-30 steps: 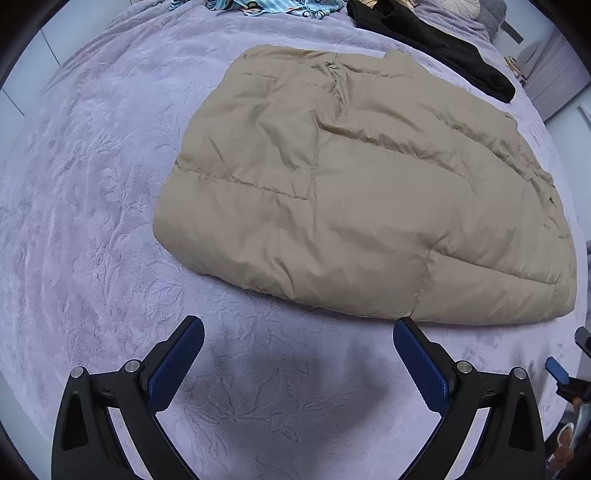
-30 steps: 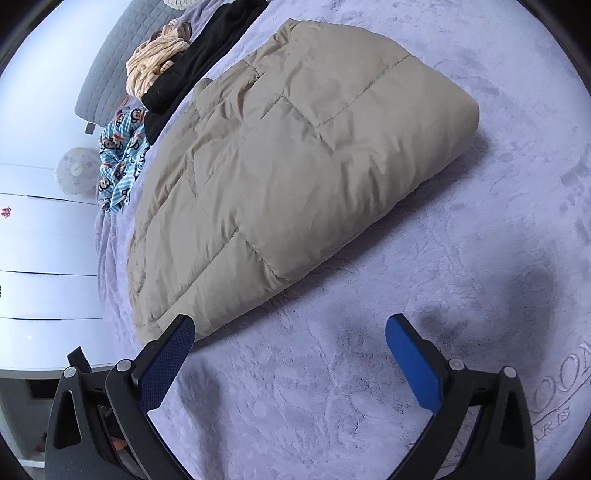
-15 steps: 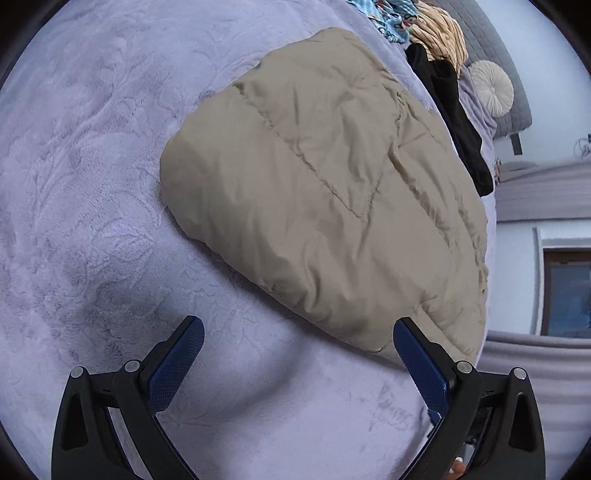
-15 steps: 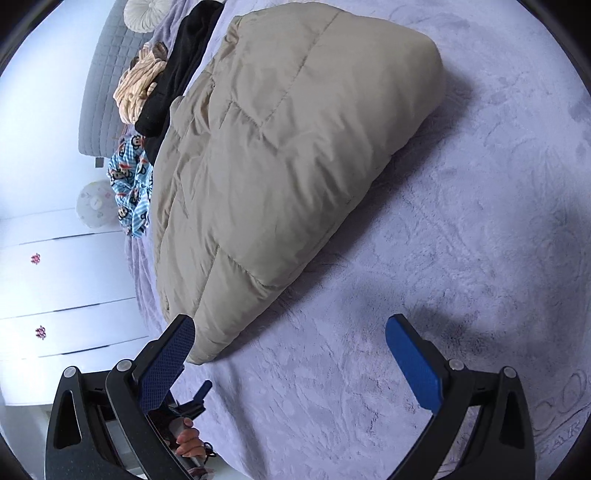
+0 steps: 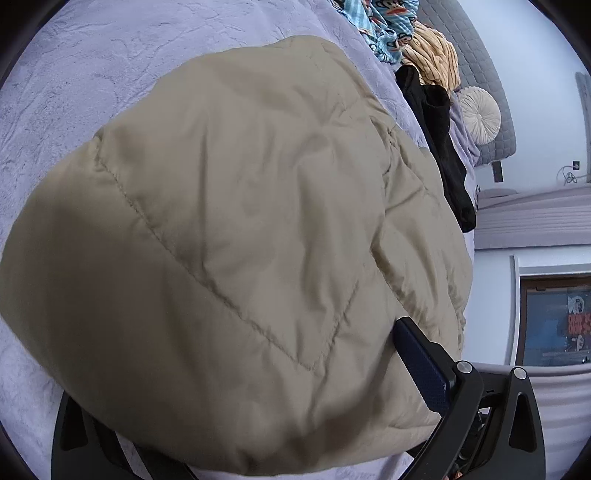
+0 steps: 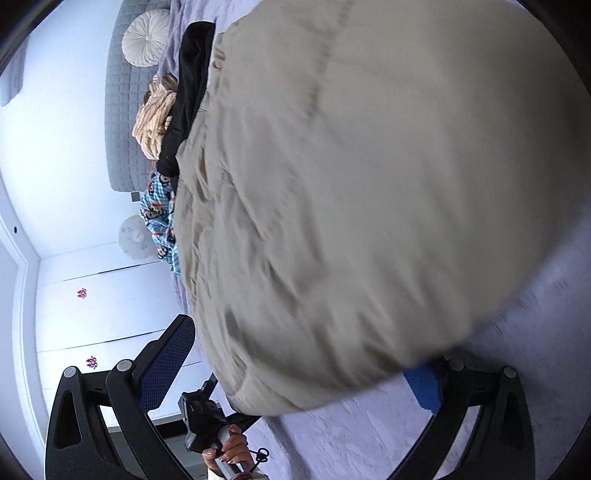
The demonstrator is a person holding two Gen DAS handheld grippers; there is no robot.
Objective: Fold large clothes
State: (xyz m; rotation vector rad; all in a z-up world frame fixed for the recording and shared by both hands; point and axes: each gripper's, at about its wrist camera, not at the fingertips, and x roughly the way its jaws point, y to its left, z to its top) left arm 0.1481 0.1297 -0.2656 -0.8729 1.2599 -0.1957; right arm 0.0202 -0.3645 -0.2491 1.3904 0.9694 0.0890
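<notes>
Two handheld grippers crowd the near edge of a tan quilted puffer coat [image 5: 236,236] that lies partly folded on a bed with a lilac plush blanket [image 5: 74,66]. On the left gripper [image 5: 236,413], the jaws are spread wide, one blue pad showing against the coat's right side, the other hidden under the padded bulk. On the right gripper [image 6: 295,373], the jaws are also spread, straddling the near corner of the coat (this view is blurred). A hand [image 6: 229,448] shows at the bottom of the right view, holding the other gripper's handle. At the far side of the bed lie a black garment [image 5: 439,147], a yellow fleecy one [image 5: 432,55] and a blue cartoon-print one [image 5: 384,29].

The coat looks light, puffy and springy, with a smooth shell likely to slip. A single layer would probably slide out, so a deep bite on the thick near edge or a stitched seam seems best.
</notes>
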